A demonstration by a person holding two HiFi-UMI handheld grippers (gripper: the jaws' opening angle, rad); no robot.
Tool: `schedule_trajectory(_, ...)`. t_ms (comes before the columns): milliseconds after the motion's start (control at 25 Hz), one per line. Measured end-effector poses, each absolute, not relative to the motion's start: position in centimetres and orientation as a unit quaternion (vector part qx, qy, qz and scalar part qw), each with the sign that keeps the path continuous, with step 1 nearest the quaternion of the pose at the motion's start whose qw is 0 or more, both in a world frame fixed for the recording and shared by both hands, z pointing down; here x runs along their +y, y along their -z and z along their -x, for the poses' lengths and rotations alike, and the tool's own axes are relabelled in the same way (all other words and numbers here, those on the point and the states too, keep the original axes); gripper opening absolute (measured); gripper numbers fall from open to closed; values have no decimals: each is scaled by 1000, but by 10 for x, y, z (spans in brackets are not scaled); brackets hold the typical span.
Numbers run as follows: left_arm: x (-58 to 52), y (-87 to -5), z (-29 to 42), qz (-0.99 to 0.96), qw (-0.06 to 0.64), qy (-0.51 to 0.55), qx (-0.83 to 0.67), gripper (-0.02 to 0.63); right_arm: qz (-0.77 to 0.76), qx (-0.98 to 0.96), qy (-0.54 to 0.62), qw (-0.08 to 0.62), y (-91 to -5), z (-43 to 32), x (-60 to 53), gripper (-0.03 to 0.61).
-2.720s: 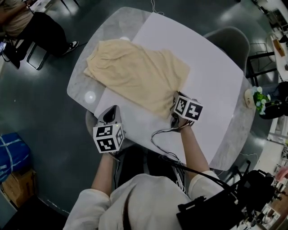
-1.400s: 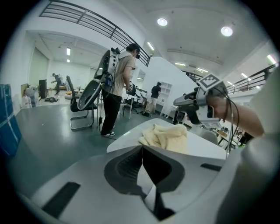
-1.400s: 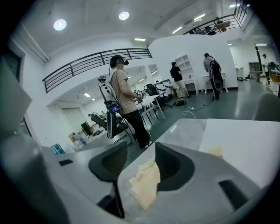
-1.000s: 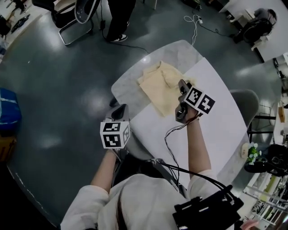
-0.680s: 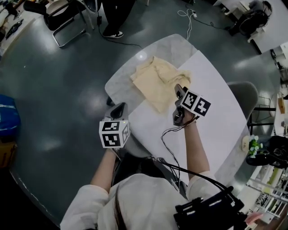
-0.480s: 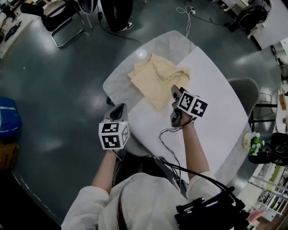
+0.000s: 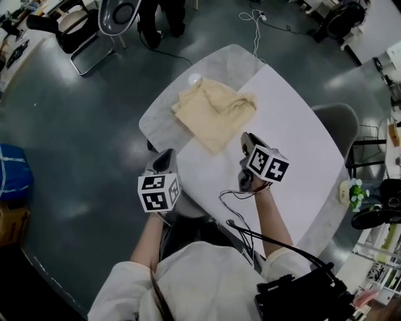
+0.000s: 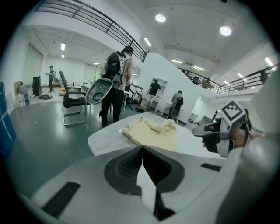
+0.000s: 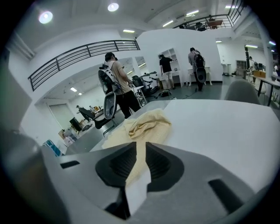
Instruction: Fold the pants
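The cream pants (image 7: 213, 113) lie folded in a rumpled heap at the far left corner of the table (image 7: 156, 119), partly on the white sheet (image 7: 288, 125). My right gripper (image 7: 245, 139) hovers over the sheet just short of the pants' near tip. Its jaws have just been closing and stand a narrow slit apart with nothing between them; in the right gripper view the pants (image 9: 142, 124) show beyond the right gripper (image 9: 141, 148). My left gripper (image 7: 164, 158) hangs off the table's near left edge, jaws shut and empty. The left gripper view shows the pants (image 8: 151, 131) ahead of the left gripper (image 8: 142, 146).
A grey chair (image 7: 335, 122) stands at the table's right side. A small flower pot (image 7: 354, 188) sits at the right edge. A cable (image 7: 235, 200) trails from my right hand. Another chair (image 7: 116, 12) and a standing person (image 7: 156, 12) are beyond the table, on the floor.
The right gripper has drawn back off the pants toward me, leaving them lying folded. The left gripper has shifted a little beside the table's edge.
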State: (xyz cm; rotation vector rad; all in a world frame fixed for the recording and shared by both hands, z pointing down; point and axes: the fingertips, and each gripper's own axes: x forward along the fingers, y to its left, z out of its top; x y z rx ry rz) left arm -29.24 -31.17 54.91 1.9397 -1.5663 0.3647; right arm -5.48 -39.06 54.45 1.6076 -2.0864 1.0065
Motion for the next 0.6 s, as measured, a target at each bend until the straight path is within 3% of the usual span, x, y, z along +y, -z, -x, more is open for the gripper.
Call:
schedule_trajectory(120, -310, -532, 273, -746, 293, -135, -582, 9, -593, -721, -325, 151, -524, 24, -368, 0)
schedule_trajectory(600, -296, -456, 115, -833, 226, -124, -489, 9, -701, -653, -266, 105, -451, -122, -266, -6)
